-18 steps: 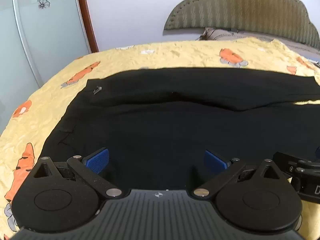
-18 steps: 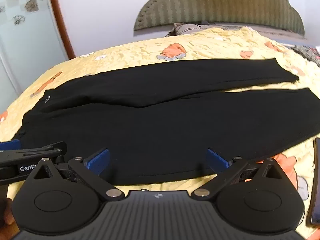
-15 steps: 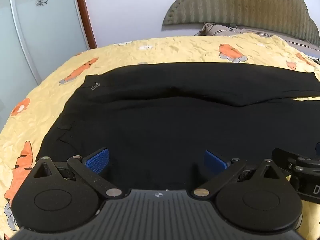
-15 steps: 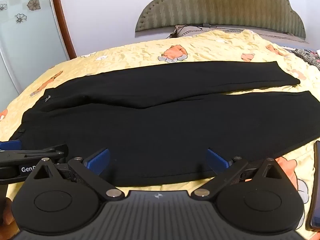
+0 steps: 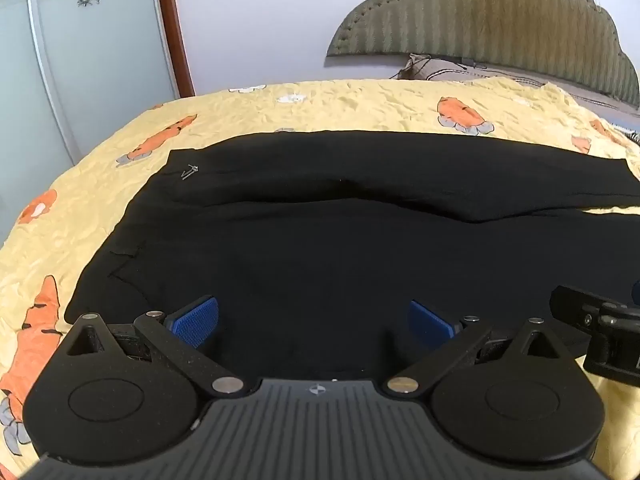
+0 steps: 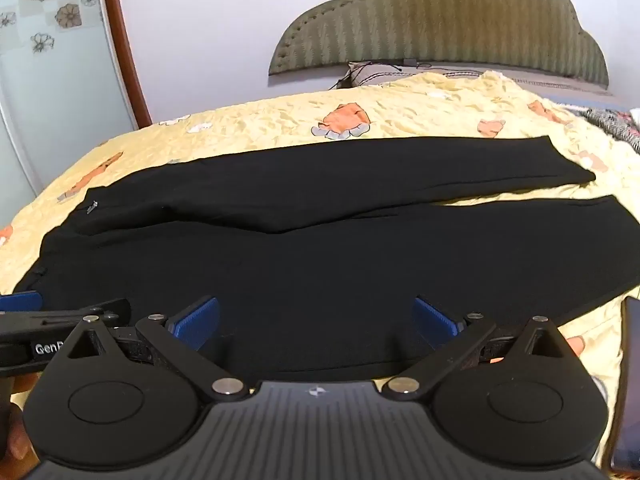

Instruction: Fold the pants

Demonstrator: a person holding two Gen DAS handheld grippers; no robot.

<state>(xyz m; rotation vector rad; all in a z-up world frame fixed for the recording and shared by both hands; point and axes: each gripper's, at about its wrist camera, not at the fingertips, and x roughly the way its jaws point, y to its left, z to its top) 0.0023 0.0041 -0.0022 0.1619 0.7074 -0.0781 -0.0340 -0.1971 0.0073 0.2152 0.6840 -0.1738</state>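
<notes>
Black pants (image 5: 320, 240) (image 6: 320, 248) lie flat across a yellow bedspread (image 5: 360, 108) (image 6: 420, 108), waist to the left, both legs running to the right and splitting near the hems. My left gripper (image 5: 312, 322) hovers open over the near leg close to the waist, nothing between its blue pads. My right gripper (image 6: 316, 320) hangs open over the near leg's front edge, farther toward the hems. Each view catches the other gripper at its side edge.
The bedspread carries orange carrot prints. A padded olive headboard (image 6: 440, 28) and a pillow stand at the back right. A glass sliding door with a brown frame (image 5: 172, 28) fills the left. A dark phone (image 6: 628, 392) lies at the near right edge of the bed.
Both views have tilted and pulled back a little, so the pants sit lower and more of the wall and headboard shows. Both grippers stay open and the pants have not moved.
</notes>
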